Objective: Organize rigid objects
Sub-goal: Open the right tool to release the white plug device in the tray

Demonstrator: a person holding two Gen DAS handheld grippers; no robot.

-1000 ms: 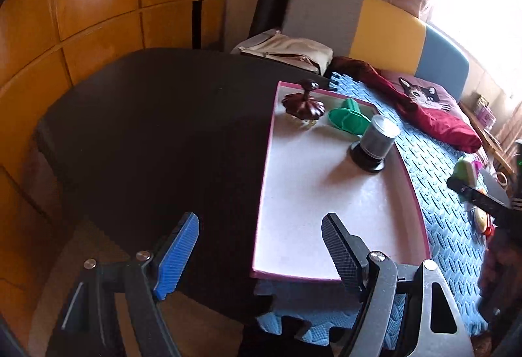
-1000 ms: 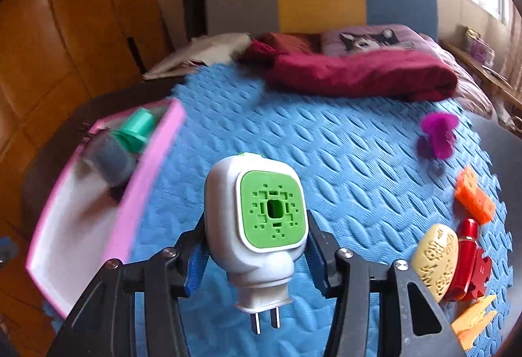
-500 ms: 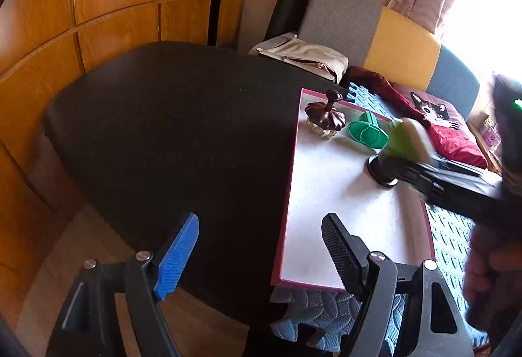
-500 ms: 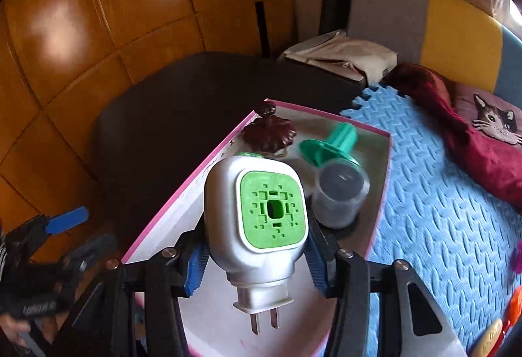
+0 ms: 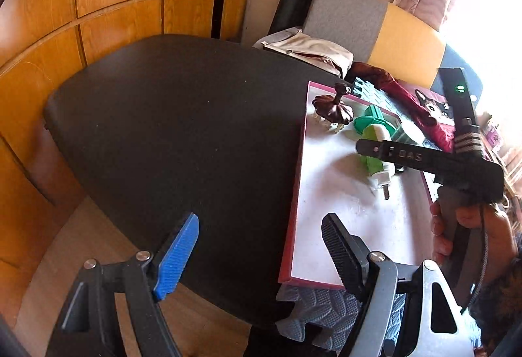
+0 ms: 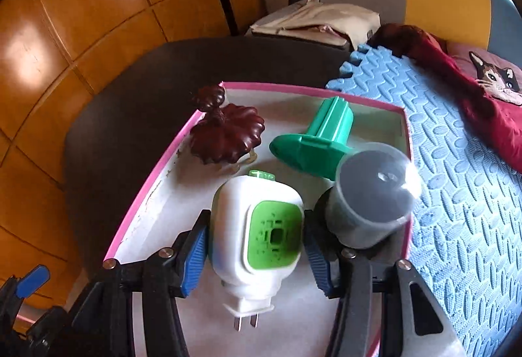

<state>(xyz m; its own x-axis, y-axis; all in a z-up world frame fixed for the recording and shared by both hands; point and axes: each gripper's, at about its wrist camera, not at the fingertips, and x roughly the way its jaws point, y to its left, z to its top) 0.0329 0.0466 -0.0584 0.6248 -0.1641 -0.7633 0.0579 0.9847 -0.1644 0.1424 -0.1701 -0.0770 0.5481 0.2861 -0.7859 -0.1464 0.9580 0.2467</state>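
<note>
The right gripper point(image 6: 254, 247) is opening, its 2 blue pads just off the white-and-green plug-in device point(image 6: 257, 236) lying in the pink-rimmed tray point(image 6: 153, 180). At its 12 o'clock sits a brown ornament point(image 6: 225, 136), at 1 o'clock a green funnel point(image 6: 313, 141), at 3 o'clock a grey cup point(image 6: 368, 210). The left gripper point(image 5: 261, 252) is wide open and empty over the black counter point(image 5: 169, 128).

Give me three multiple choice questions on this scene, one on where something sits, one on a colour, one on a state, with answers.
1. Where is the dark red lid?
A. in the pink-rimmed tray
B. on the blue mat
C. on the floor

2. What colour is the plug-in device's front panel?
A. orange
B. green
C. purple

3. What is between the left tool's fingers?
A. a cup
B. a clip
C. nothing

Answers: 1 A, it lies in the tray's far corner. 2 B, green square on a white body. 3 C, its fingers stand apart, empty.
</note>
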